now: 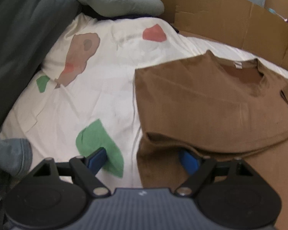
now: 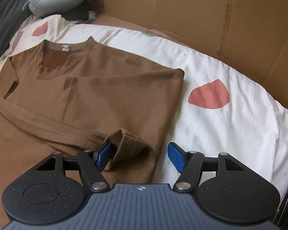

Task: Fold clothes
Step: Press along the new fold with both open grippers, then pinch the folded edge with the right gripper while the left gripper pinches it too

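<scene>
On the bed sheet (image 2: 211, 72) lies the half-folded brown T-shirt (image 2: 105, 88); left hand-held gripper (image 1: 142, 160) and right hand-held gripper (image 2: 139, 156) stand open astride its corners, nothing clamped; closing shallow risks pinching one layer, or the sheet.

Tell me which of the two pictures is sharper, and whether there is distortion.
Right wrist view: sharper; the hem stitching of the brown knitted shirt reads clearly. Left wrist view: soft and smeared, that shirt lacks texture. Both: fisheye bending, the tall brown cardboard wall curves.
</scene>
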